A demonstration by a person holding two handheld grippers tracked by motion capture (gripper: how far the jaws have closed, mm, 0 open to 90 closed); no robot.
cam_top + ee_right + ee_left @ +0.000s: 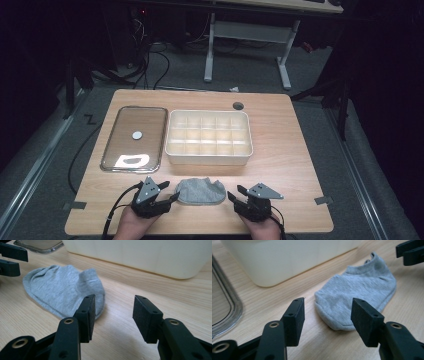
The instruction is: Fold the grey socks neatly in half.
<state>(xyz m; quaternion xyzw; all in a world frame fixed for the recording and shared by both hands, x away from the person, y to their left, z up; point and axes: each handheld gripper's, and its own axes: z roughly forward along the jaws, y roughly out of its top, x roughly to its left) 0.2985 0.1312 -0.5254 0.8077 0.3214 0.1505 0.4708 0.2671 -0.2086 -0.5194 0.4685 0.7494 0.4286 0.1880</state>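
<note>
Grey sock [200, 191] lies flat, long axis left-right, cuff toward right gripper [239, 196].

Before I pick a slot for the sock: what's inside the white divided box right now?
The compartments of the white divided box look empty from the high view; none holds anything visible. The near wall hides the floor of the front row. The grey sock lies outside, on the table.

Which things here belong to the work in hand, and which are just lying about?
In hand:
- grey sock, flat on the table
- left gripper, open beside it
- right gripper, open beside it

Lying about:
- divided white box
- clear lid
</note>
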